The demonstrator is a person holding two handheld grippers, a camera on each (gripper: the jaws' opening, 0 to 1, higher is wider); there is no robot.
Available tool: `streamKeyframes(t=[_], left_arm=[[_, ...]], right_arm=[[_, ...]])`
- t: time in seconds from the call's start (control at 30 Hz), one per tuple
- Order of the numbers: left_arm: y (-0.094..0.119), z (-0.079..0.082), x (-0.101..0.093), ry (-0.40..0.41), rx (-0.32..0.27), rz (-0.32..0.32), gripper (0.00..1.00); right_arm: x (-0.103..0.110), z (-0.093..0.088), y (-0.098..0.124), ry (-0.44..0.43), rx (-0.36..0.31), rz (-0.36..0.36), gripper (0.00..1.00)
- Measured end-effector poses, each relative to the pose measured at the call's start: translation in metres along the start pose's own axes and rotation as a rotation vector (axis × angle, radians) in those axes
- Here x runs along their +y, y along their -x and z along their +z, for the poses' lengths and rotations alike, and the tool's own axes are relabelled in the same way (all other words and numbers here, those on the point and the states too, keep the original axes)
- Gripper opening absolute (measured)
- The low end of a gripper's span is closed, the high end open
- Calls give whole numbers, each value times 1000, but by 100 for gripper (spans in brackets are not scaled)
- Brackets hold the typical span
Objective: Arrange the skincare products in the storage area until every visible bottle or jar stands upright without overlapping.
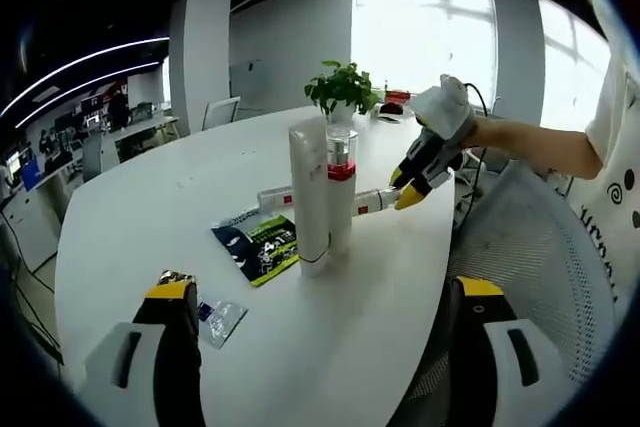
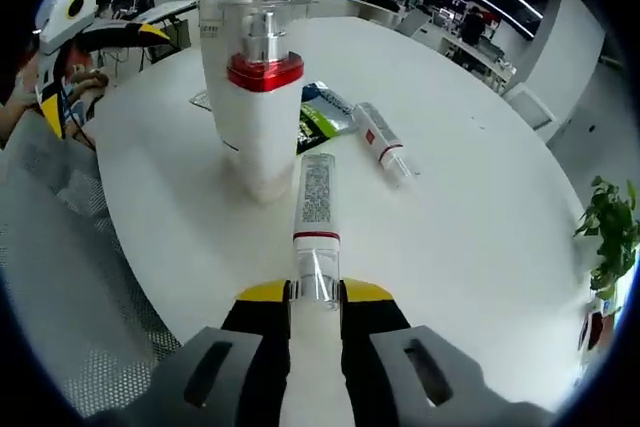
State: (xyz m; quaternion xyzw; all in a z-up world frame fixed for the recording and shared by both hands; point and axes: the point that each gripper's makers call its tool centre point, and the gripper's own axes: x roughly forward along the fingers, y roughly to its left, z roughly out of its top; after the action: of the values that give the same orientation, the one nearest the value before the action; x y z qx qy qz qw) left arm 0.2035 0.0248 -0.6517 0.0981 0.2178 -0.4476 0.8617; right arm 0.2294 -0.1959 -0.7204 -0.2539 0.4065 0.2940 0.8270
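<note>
Your right gripper (image 2: 315, 297) clamps the clear cap of a white red-banded tube (image 2: 317, 209) lying on the white table (image 2: 480, 247) beside two upright containers; next, stand it clear of them. Your left gripper (image 1: 325, 312) waits wide open

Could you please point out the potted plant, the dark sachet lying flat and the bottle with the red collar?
potted plant (image 1: 343, 87), left gripper view, on its leaves.
dark sachet (image 1: 258, 244), left gripper view, on its printed face.
bottle with the red collar (image 2: 264, 72), right gripper view, on the red collar.
</note>
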Motion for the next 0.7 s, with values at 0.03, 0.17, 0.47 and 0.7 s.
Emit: streamKeyframes(t=[0.03, 0.17, 0.47, 0.7], left_arm=[[0, 1, 0, -3, -1, -1, 98], [-1, 4, -2, -15, -5, -8, 98], [-3, 0, -8, -38, 11, -35, 93], [-9, -1, -17, -85, 32, -74, 85]], right_arm=[[1, 0, 1, 3, -1, 1, 18], [5, 0, 11, 27, -23, -3, 17], [9, -18, 25, 35, 11, -13, 17], [24, -22, 43, 64, -5, 3, 17]])
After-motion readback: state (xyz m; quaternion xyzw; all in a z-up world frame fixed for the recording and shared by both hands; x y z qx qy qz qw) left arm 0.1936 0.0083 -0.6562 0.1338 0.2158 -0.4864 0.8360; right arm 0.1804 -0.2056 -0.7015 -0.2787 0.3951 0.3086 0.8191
